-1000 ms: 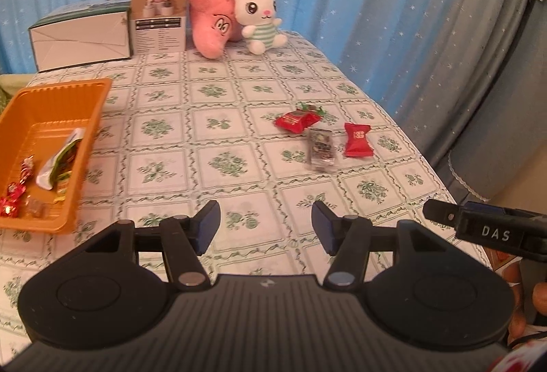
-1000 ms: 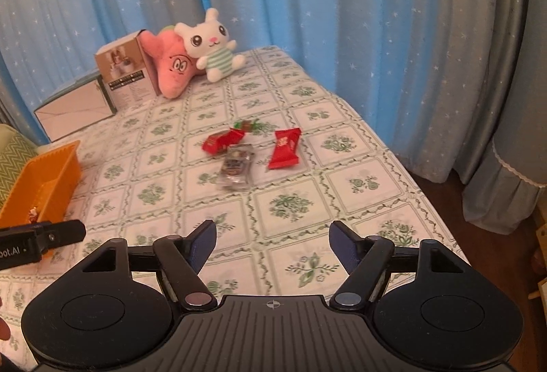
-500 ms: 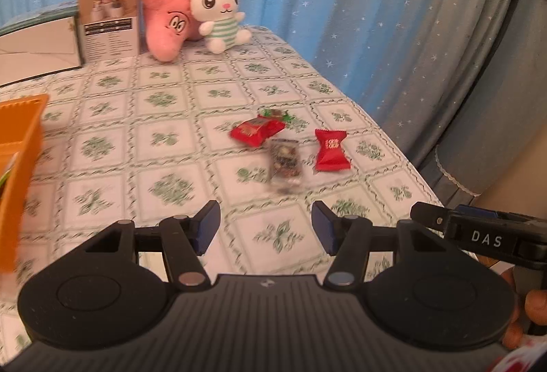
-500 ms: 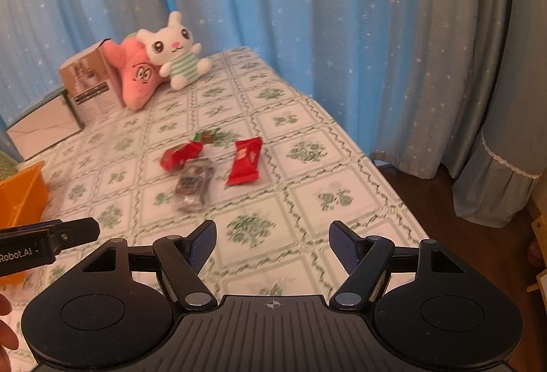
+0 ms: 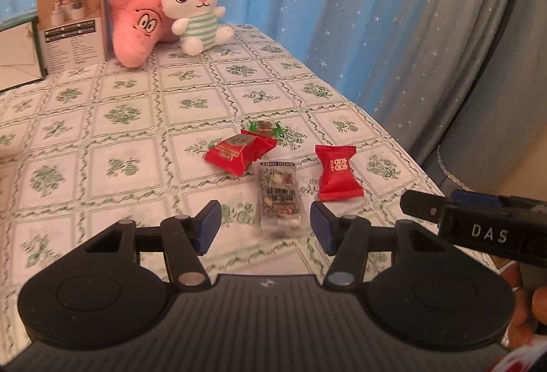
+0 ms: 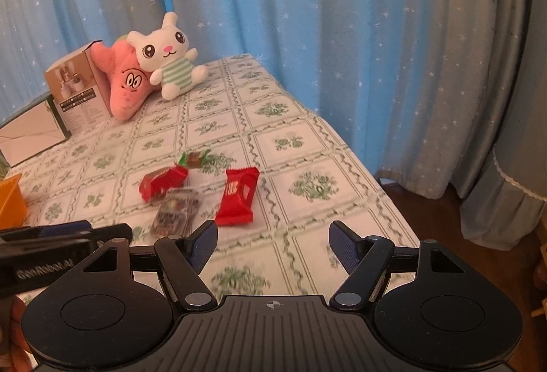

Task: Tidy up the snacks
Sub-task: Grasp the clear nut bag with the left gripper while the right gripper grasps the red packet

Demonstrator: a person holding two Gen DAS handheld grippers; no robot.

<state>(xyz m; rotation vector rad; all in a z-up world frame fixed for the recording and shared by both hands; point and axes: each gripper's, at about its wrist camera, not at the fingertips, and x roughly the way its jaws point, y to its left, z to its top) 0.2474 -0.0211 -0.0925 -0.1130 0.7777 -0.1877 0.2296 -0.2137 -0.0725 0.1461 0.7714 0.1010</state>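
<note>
Several snacks lie together on the floral tablecloth: a clear packet (image 5: 280, 197) (image 6: 176, 209), a red packet (image 5: 336, 172) (image 6: 237, 196) to its right, another red packet (image 5: 239, 149) (image 6: 162, 182) behind it, and a green-ended candy (image 5: 265, 127) (image 6: 195, 158) farthest back. My left gripper (image 5: 265, 226) hovers just short of the clear packet with its jaws closing. The packet's near end shows in the gap, and the pads do not touch it. My right gripper (image 6: 273, 247) is open over bare cloth, to the right of the red packet. A corner of the orange basket (image 6: 10, 201) shows at far left.
A white bunny plush (image 5: 195, 6), a pink star plush (image 5: 136, 23) and a brown box (image 5: 71, 20) stand at the table's far end, with a white box (image 6: 30, 132) beside them. The table edge (image 6: 369, 177) drops off on the right, before blue curtains.
Both grippers have moved forward and down toward the group of snacks, which now looks larger and closer. The orange basket has slid out of the left wrist view.
</note>
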